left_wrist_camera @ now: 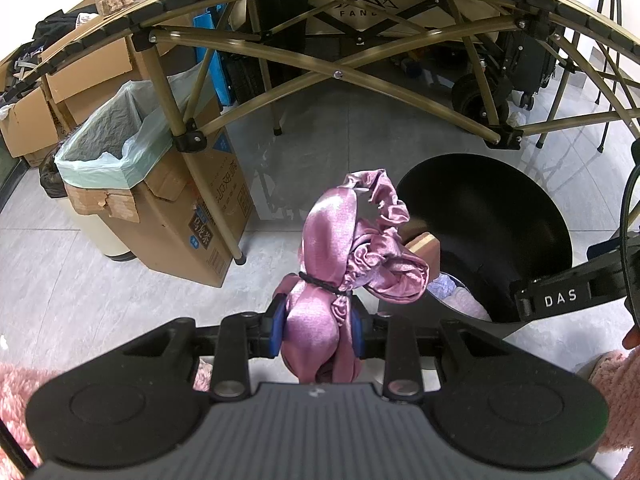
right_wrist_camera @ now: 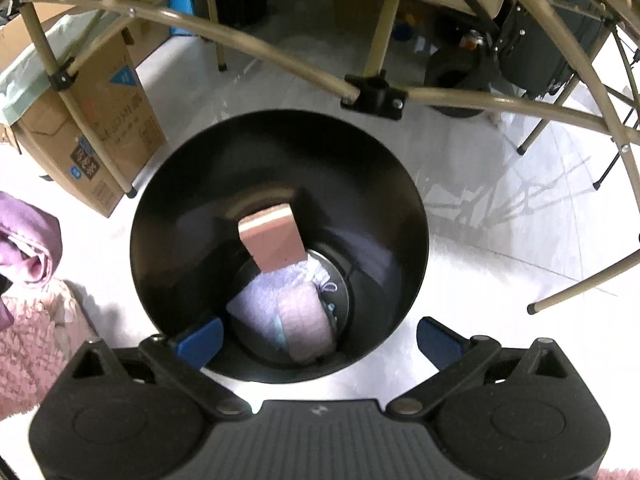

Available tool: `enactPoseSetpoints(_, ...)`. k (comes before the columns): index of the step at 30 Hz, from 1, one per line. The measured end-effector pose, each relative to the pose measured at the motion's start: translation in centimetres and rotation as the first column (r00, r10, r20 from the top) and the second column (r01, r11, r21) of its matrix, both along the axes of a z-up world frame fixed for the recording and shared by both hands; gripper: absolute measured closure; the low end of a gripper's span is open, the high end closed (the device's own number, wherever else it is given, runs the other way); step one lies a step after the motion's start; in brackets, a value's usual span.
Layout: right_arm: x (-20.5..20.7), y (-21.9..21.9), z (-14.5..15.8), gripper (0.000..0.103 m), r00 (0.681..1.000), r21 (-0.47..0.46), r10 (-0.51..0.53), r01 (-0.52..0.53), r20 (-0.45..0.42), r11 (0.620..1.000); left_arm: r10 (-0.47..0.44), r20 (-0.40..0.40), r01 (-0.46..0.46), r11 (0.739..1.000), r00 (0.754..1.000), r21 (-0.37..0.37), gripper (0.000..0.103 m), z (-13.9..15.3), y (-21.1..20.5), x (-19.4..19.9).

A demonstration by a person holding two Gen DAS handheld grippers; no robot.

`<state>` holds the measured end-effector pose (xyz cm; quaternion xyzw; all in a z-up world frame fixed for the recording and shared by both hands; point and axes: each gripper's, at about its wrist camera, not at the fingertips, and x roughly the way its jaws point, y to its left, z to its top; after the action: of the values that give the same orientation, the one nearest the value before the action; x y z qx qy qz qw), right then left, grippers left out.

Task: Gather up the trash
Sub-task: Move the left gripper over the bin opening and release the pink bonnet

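My left gripper (left_wrist_camera: 318, 322) is shut on a pink satin cloth bundle (left_wrist_camera: 344, 248) tied with a black band, held up just left of a round black bin (left_wrist_camera: 500, 216). My right gripper (right_wrist_camera: 320, 338) is open and empty, its blue fingers (right_wrist_camera: 200, 340) spread directly above the black bin (right_wrist_camera: 180, 216). Inside the bin lie a pink flat block (right_wrist_camera: 272, 236) leaning on the wall and pale purple and pink cloths (right_wrist_camera: 288, 312). The satin bundle shows at the left edge of the right wrist view (right_wrist_camera: 28, 236).
A folding table frame (left_wrist_camera: 320, 76) spans above. A cardboard box (left_wrist_camera: 192, 216) lined with a pale green bag (left_wrist_camera: 112, 140) stands left by a table leg. More boxes (left_wrist_camera: 60, 96) sit behind. A fluffy pink rug (right_wrist_camera: 36, 340) lies on the grey tiled floor.
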<state>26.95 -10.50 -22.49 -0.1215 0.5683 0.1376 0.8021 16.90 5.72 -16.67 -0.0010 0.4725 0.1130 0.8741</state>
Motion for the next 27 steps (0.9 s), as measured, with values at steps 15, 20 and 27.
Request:
enactPoseSetpoints(15,-0.6,-1.3,-0.9,0.0,0.997,-0.043,0.015,-0.018,-0.076,0.999,-0.045,-0.004,0.045,0.999,0.999,0.009,0.071,-0.2,-1.1,0.5)
enactPoseSetpoints(20,-0.4,-2.5,-0.4,0.0,0.998,-0.029,-0.013,0.011,-0.068,1.0,-0.055,-0.009,0.055,0.998,0.998,0.014,0.071,-0.3,-1.5,0.7)
enactPoseSetpoints(27,-0.4,-5.1,0.2,0.0,0.996,-0.017,-0.065,0.064,-0.057,0.998,-0.083,-0.018,0.083,0.996,0.996,0.023,0.071,-0.6,-2.5,1.3)
